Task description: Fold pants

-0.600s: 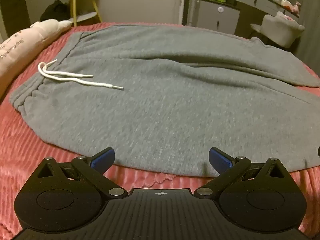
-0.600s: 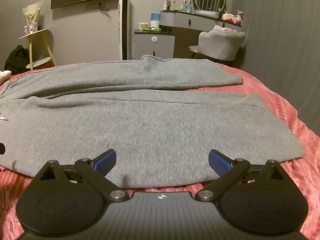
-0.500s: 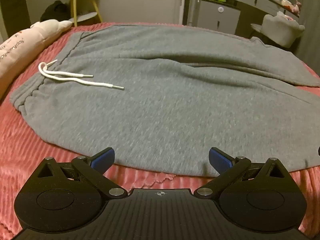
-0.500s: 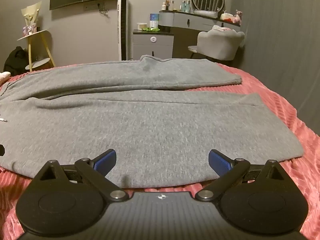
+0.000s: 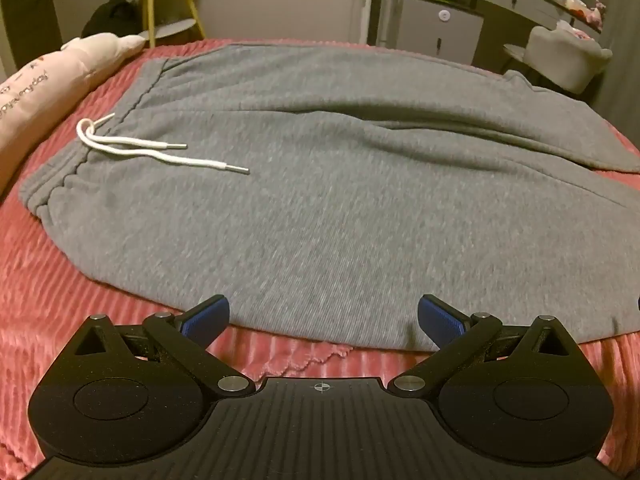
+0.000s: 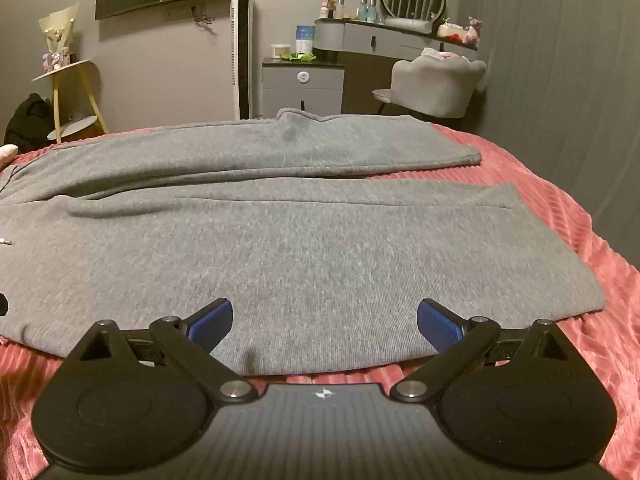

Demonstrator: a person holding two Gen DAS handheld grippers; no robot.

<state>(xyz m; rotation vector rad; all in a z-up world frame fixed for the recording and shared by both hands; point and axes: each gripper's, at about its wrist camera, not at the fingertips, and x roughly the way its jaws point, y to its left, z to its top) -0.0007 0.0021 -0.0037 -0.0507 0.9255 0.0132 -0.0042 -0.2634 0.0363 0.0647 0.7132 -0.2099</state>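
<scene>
Clearly the pants [image 5: 320, 208] lie spread flat on the bed [image 5: 48, 304], unfolded: the waistband sits at the left of the left wrist view with its white drawstring [image 5: 152, 152] trailing loose across the front, and in the right wrist view the two legs [image 6: 320, 240] run off to the right, the far leg parted from the near one toward the cuffs. The left claw [image 5: 323, 318] hangs just over the near edge of the seat, its blue pads spread wide with nothing between them; the right claw [image 6: 325, 320] is likewise wide open and empty, poised over the near edge of the near leg. The fabric looks like thick grey fleece, so I judge it soft and limp, fairly light, and not at all fragile; it will drape and sag wherever it is not held, and it should cling a little to the ribbed pink cover instead of sliding freely. A pinch on a single spot would probably lift only a peak, so two holds well apart along one edge seem best: the near side seam by the hip for the left, farther down the near leg for the right. The loose drawstring could snag or trail out of a fold.
</scene>
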